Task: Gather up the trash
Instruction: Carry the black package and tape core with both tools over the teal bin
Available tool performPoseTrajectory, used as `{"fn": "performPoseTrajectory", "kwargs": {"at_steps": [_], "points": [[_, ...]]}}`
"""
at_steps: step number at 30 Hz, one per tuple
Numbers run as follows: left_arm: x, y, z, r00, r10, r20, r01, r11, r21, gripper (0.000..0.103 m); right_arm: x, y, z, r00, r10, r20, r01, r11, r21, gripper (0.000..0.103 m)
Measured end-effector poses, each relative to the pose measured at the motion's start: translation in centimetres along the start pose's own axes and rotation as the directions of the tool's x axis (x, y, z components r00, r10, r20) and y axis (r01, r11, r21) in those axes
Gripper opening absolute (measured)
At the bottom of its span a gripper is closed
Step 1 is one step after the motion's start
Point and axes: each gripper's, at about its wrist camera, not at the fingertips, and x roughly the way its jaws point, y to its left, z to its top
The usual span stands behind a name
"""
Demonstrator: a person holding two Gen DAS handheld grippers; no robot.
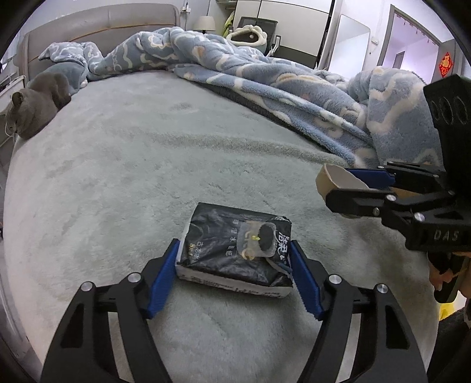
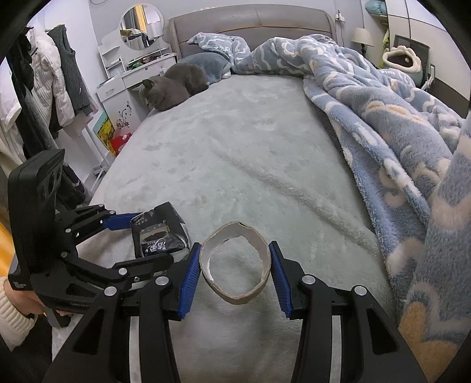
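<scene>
Home bedroom: bed [image 2: 235,153] (rumpled blanket [image 2: 382,123]).

You stood at a bed [image 2: 235,153] under a pale plush cover, a rumpled blue blanket [image 2: 382,117] on its right, a grey padded headboard [image 2: 250,20] behind. A grey cat [image 2: 173,88] lay by the pillow; a white dresser [image 2: 123,79] with round mirror [image 2: 141,26] stood left.

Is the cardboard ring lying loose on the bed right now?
No: the cardboard ring is squeezed into an oval between the blue pads of the right tongs, above the grey bed cover.
</scene>
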Motion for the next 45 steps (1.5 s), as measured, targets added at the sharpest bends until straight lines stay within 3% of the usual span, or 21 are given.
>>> {"fn": "performPoseTrajectory", "kwargs": {"at_steps": [12, 32, 45], "points": [[-4.2, 0.8, -1.9, 0.998, 0.043, 0.049, -0.041, 0.998, -0.037, 0.074, -1.5, 1.8, 0.5, 1.0, 0.016, 0.018, -0.017, 0.999, 0.044, 0.046], [-13.4, 5.1, -7.7, 0.983, 0.169, 0.078, -0.154, 0.974, -0.168, 0.074, -3.3, 9.6, -1.6, 0.997, 0.056, 0.044, -0.057, 0.998, 0.018, 0.046], [-18.0, 11.6, -12.8, 0.967, 0.251, 0.038, -0.228, 0.923, -0.311, 0.074, -1.6, 17.5, -1.6, 0.994, 0.102, 0.024, -0.101, 0.993, -0.062, 0.046]]}}
